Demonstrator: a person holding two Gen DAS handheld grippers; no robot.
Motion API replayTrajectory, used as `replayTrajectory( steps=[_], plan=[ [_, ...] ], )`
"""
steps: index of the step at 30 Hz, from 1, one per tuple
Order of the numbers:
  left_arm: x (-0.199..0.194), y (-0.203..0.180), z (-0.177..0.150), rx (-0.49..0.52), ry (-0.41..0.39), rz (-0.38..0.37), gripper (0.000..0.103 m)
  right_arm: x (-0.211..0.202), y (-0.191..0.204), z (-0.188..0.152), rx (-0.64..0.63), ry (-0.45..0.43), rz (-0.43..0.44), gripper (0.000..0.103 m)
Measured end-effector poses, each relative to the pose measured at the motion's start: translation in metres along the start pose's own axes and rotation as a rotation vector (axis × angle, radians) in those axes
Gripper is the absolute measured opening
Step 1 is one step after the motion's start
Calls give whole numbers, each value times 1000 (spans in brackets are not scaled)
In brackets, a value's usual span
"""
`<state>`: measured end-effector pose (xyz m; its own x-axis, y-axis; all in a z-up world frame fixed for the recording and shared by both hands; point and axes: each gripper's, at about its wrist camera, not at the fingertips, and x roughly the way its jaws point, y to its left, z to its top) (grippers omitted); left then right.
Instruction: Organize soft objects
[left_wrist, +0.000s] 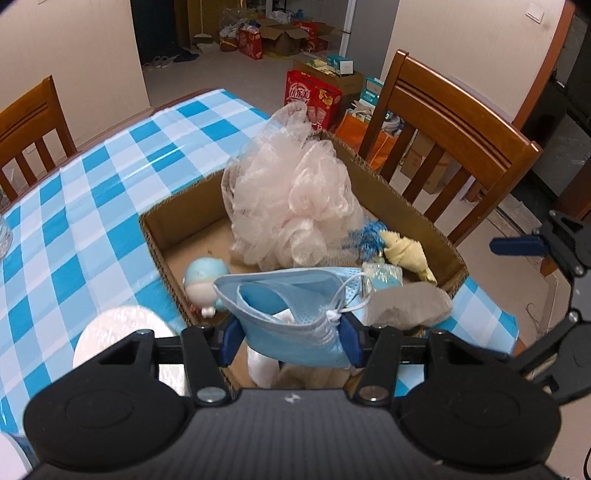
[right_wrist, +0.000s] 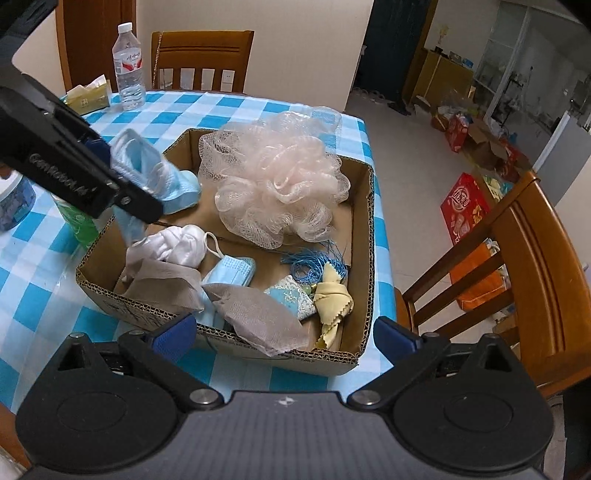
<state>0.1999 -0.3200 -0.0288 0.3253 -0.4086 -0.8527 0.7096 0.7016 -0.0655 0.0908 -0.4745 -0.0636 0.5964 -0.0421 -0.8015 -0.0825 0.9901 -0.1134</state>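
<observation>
One blue face mask (left_wrist: 291, 325) sits bunched between the pads of the left gripper (left_wrist: 290, 341), hanging over the near left part of the cardboard box (right_wrist: 364, 258); the blue pads touch it on both sides, so the jaws stand half-wide around it, though how firmly they press cannot be told. Its ear loops dangle at the right pad. Inside the box most of the soft things already lie: a large pink mesh bath pouf (right_wrist: 273, 188) fills the far half, a white cloth bundle (right_wrist: 173, 245) and a second folded blue mask (right_wrist: 232, 271) rest near the left wall, two grey-brown pieces of fabric (right_wrist: 258, 319) drape over the near wall, and a blue tassel (right_wrist: 310, 264), a small patterned pouch (right_wrist: 291, 299) and a knotted yellow cloth (right_wrist: 332, 299) sit toward the near right corner. A small blue-and-white toy figure (left_wrist: 203, 280) lies by the left wall. The right gripper (right_wrist: 284, 338) hovers at the box's near edge with its jaws spread wide and nothing between them. By the look of it the sorting is nearly done: the held mask has yet to be let go into the box. On the checked tablecloth (right_wrist: 44, 266) outside the box stand a water bottle (right_wrist: 128, 68), a tissue pack (right_wrist: 88, 94) and a green container (right_wrist: 79, 221), none of them obviously soft items left to collect.
</observation>
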Motion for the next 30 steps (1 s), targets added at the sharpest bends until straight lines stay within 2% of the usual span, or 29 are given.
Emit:
replayTrajectory(
  steps=[1, 2, 3, 10, 17, 21, 25, 30],
  plan=[
    [1, 0, 3, 2, -7, -2, 69, -1, -1, -1, 2, -3, -2, 103],
    [3, -1, 5, 4, -12, -3, 86, -1, -1, -1, 4, -5, -3, 103],
    [4, -1, 7, 2, -24, 3, 95, -1, -1, 0, 5, -6, -1, 103],
    [-4, 1, 5, -16, -115, 52, 98, 1, -4, 7, 38, -19, 5, 103],
    [-36, -4, -13, 11, -226, 162, 101, 2, 0, 16, 110, -7, 7, 103],
    [-53, 1, -29, -35, -252, 183, 102, 0, 9, 18, 178, 9, -26, 103],
    [-62, 4, -46, -73, -211, 225, 102, -5, 16, 17, 322, 60, -68, 103],
    [-71, 5, -66, -115, -138, 210, 101, -22, 32, 11, 437, 102, -112, 103]
  ],
)
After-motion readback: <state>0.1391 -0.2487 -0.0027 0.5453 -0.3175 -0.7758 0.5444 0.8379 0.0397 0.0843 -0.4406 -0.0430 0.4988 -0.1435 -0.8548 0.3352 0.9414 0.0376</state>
